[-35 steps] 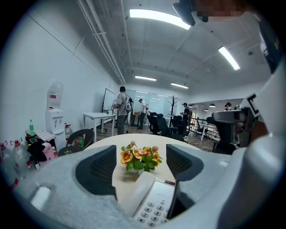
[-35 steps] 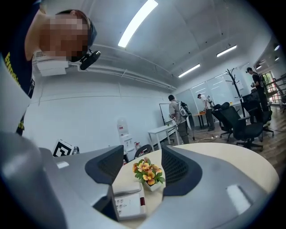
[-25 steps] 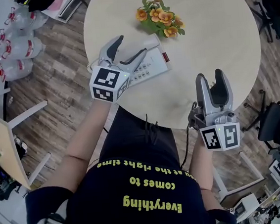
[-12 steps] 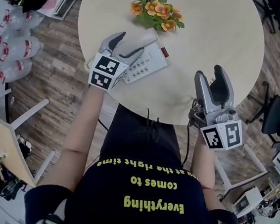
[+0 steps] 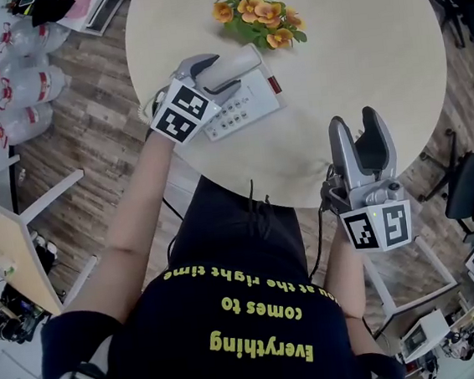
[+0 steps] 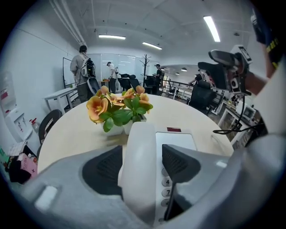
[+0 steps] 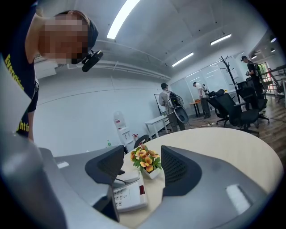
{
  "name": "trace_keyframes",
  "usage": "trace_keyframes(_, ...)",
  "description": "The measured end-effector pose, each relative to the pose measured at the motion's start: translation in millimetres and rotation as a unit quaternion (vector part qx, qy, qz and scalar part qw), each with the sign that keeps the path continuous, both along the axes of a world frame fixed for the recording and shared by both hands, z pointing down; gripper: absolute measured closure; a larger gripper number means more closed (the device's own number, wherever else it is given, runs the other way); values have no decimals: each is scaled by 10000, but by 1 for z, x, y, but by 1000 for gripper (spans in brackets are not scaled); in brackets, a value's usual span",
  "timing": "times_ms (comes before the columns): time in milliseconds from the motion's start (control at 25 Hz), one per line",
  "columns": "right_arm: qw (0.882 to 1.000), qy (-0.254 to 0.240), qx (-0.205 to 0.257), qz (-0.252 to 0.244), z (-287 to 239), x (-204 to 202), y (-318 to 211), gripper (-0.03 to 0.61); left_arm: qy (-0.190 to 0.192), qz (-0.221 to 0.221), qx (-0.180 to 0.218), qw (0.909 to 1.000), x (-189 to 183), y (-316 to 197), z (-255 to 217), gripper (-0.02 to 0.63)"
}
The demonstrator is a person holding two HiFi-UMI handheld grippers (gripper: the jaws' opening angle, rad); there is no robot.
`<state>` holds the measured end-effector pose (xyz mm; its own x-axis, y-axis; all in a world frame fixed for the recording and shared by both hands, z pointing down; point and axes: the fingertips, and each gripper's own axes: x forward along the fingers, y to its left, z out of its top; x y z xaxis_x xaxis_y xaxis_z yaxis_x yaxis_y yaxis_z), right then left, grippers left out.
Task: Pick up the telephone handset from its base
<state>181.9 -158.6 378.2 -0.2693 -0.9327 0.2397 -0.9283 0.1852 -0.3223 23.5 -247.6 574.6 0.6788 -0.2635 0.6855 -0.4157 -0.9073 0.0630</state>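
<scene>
Since a second ago the left gripper (image 5: 212, 73) has dropped onto the handset (image 5: 231, 65), which lies on the telephone base (image 5: 246, 112) near the tabletop (image 5: 356, 37) edge. Its fingers (image 6: 103, 167) straddle the handset and are closing, with a slight gap on one side. Flowers (image 5: 254, 14) stand just beyond. The right gripper (image 5: 355, 126) hovers well apart, its fingers wide and empty.

Round beige table (image 5: 358, 62); telephone base (image 5: 244, 115) and potted flowers (image 5: 256, 14) on it.
</scene>
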Motion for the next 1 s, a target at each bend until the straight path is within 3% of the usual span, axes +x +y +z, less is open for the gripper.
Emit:
trace_keyframes(280,10000,75,-4,-4,-2,-2,2,316,-175,151,164,9996,3,-2,3,380)
trace_keyframes(640,10000,69,-16,13,-1,-3,1,316,-179,109,-81,9997,2,-4,9,374)
trace_keyframes(1000,10000,76,3,42,-3,-1,4,316,-344,209,-20,9992,2,-2,12,380)
